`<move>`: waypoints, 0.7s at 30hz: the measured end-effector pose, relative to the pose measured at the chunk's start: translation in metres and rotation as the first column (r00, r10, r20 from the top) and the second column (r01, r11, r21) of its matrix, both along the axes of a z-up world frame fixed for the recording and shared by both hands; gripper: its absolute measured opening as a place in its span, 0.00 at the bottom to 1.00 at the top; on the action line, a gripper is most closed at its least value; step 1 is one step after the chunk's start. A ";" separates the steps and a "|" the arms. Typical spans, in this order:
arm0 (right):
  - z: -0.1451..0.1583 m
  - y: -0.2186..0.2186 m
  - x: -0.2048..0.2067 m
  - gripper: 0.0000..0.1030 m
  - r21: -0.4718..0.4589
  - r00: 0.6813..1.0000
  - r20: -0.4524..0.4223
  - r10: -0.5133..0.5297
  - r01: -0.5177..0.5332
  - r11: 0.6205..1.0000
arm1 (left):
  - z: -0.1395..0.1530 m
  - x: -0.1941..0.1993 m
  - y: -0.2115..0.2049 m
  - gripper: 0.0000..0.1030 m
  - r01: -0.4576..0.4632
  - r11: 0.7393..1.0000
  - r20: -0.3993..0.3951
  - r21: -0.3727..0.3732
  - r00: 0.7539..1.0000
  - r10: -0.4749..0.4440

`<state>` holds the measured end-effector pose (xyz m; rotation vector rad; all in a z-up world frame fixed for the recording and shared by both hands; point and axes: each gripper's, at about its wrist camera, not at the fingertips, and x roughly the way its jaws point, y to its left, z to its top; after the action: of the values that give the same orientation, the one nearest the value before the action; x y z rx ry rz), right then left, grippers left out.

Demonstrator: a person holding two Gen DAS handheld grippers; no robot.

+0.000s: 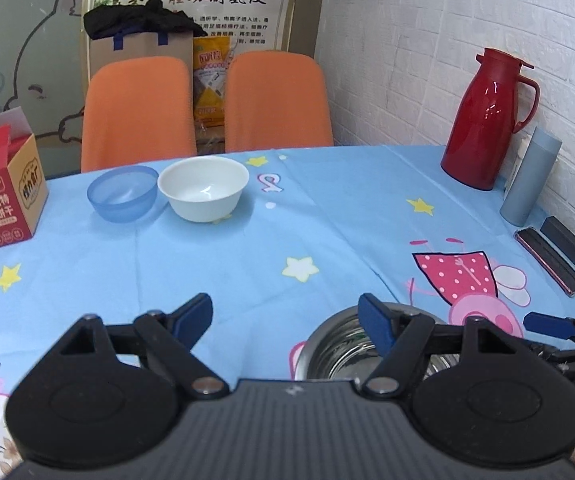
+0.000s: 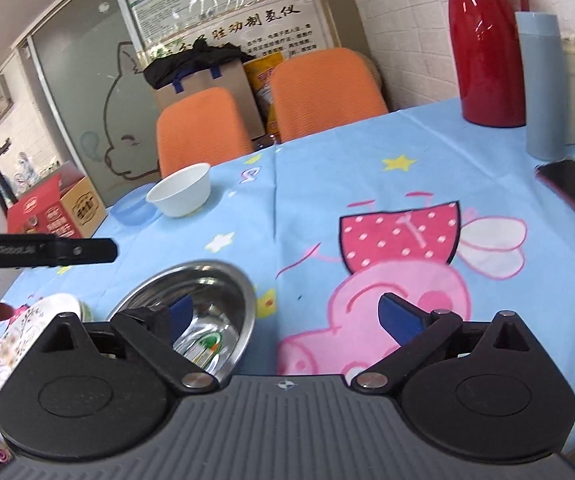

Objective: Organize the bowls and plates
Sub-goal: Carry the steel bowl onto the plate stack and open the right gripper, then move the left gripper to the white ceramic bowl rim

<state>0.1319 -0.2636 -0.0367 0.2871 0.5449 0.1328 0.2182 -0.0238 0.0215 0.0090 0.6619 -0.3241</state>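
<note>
A steel bowl [image 1: 339,350] sits on the near part of the table, under my left gripper's right finger; it also shows in the right wrist view [image 2: 211,304]. My left gripper [image 1: 287,320] is open and empty above the cloth. My right gripper [image 2: 287,316] is open, its left finger over the steel bowl, touching or not I cannot tell. A white bowl [image 1: 203,188] and a blue plastic bowl [image 1: 123,192] stand side by side at the far edge. A floral plate [image 2: 27,332] lies left of the steel bowl.
A red snack box [image 1: 1,196] stands at the far left. A red thermos jug [image 1: 487,120], a grey-blue flask [image 1: 531,176], a phone [image 1: 549,260] and a dark block [image 1: 569,246] line the right side by the wall. Two orange chairs [image 1: 207,108] stand behind the table.
</note>
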 end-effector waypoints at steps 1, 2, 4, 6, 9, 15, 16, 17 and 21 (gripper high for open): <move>0.003 0.000 0.004 1.00 -0.002 1.000 0.002 0.002 -0.002 1.000 | 0.000 0.002 0.002 0.71 -0.003 1.000 0.000 0.000 1.000 0.003; 0.006 0.000 0.009 1.00 -0.007 1.000 -0.001 0.008 -0.008 1.000 | 0.000 0.004 0.003 0.71 -0.005 1.000 0.000 0.002 1.000 0.005; 0.012 0.001 0.018 1.00 -0.025 1.000 0.000 0.027 -0.027 0.999 | -0.001 0.010 0.008 0.71 -0.011 1.000 -0.003 0.008 1.000 0.011; 0.019 0.005 0.030 1.00 -0.051 0.999 0.003 0.054 -0.054 0.997 | -0.004 0.017 0.013 0.71 -0.015 1.000 -0.013 0.007 1.000 0.015; 0.031 0.014 0.053 1.00 -0.110 0.995 0.006 0.101 -0.100 0.989 | -0.007 0.035 0.029 0.71 -0.033 0.999 -0.053 -0.032 0.998 0.031; 0.049 0.037 0.113 1.00 -0.202 0.985 0.007 0.172 -0.167 0.965 | -0.011 0.083 0.067 0.71 -0.133 0.985 -0.124 -0.109 0.985 0.120; 0.050 0.041 0.122 1.00 -0.209 0.983 0.006 0.181 -0.176 0.962 | -0.011 0.089 0.072 0.71 -0.149 0.983 -0.126 -0.107 0.983 0.135; 0.050 0.044 0.130 1.00 -0.210 0.982 0.005 0.189 -0.184 0.960 | -0.012 0.094 0.076 0.71 -0.163 0.981 -0.127 -0.106 0.981 0.149; 0.049 0.057 0.155 1.00 -0.184 0.971 0.002 0.238 -0.234 0.955 | -0.016 0.112 0.088 0.71 -0.196 0.975 -0.136 -0.106 0.974 0.181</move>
<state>0.2871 -0.2068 0.0120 0.0402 0.5624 0.3157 0.3306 0.0645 0.0054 -0.1888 0.7611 -0.1809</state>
